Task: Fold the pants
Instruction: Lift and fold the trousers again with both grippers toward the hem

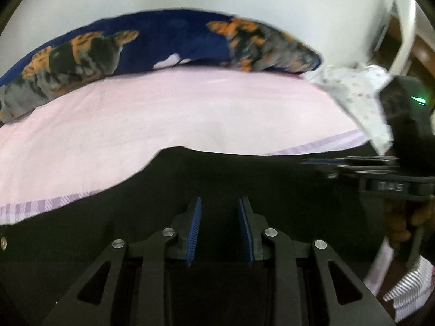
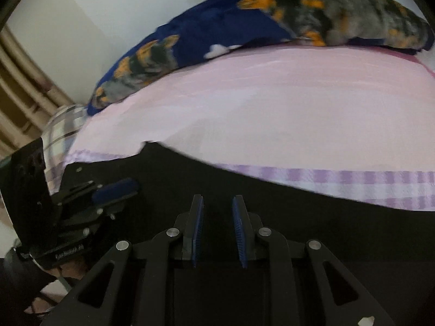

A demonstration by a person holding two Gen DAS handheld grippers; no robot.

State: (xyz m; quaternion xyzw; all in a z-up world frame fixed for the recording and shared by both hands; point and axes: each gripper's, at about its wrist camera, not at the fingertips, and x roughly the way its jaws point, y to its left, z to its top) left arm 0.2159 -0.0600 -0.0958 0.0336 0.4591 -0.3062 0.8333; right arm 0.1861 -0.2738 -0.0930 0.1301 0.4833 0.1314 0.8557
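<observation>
Black pants (image 1: pixel 244 174) lie spread on a pink bed sheet (image 1: pixel 163 114), filling the near part of both views; they also show in the right wrist view (image 2: pixel 299 206). My left gripper (image 1: pixel 219 203) is open just above the black cloth, nothing between its blue pads. My right gripper (image 2: pixel 217 203) is open too, over the pants, empty. The right gripper shows at the right edge of the left wrist view (image 1: pixel 380 174). The left gripper shows at the left of the right wrist view (image 2: pixel 103 198).
A dark blue blanket with orange and grey print (image 1: pixel 168 43) lies along the far side of the bed by a white wall. A white patterned cloth (image 1: pixel 359 95) lies at the far right. The sheet has a purple checked border (image 2: pixel 353 179).
</observation>
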